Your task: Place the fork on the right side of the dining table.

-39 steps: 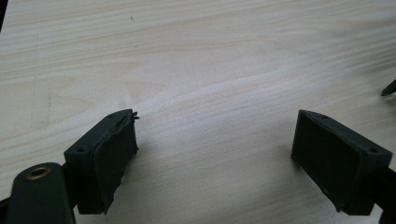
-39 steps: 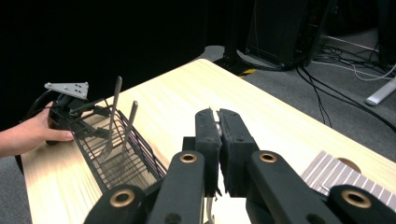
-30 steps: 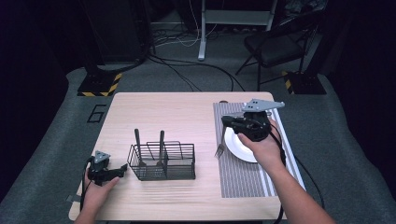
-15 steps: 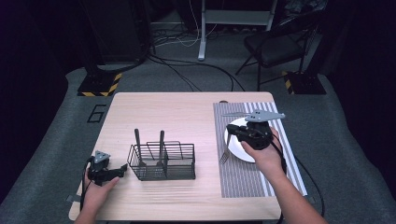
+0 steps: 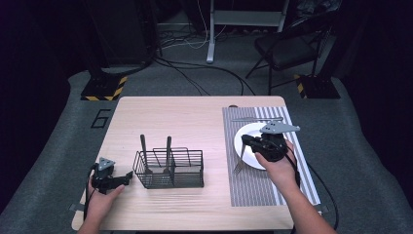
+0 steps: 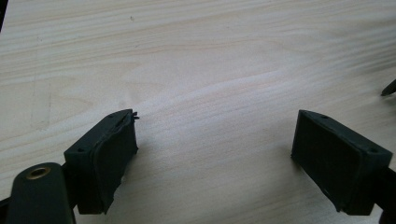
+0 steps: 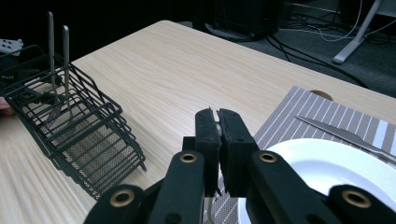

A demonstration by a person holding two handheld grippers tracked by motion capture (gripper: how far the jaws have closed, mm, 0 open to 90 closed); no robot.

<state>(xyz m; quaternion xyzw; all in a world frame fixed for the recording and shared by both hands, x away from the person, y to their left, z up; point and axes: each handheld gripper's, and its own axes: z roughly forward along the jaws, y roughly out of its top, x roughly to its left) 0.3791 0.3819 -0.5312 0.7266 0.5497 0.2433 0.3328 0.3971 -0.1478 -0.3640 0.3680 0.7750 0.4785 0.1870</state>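
Right tool (image 5: 249,143), jaws closed on a fork (image 5: 240,158) whose tines rest on the striped placemat (image 5: 253,187) beside the white plate (image 5: 248,131). Left tool (image 5: 127,175), jaws wide, idles on the tabletop (image 5: 195,117). Judged step: lift the fork level, then lower it into the wire caddy (image 5: 170,170) alongside its two upright utensils.

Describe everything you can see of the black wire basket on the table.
The wire basket is a black, rectangular caddy of thin metal wire with a fine mesh floor and dividers that split it into compartments. It stands upright on the wooden table, left of the striped placemat and apart from it. Two utensils stand in it, handles up, toward its left end. The left gripper rests just beside that end; whether they touch cannot be told.
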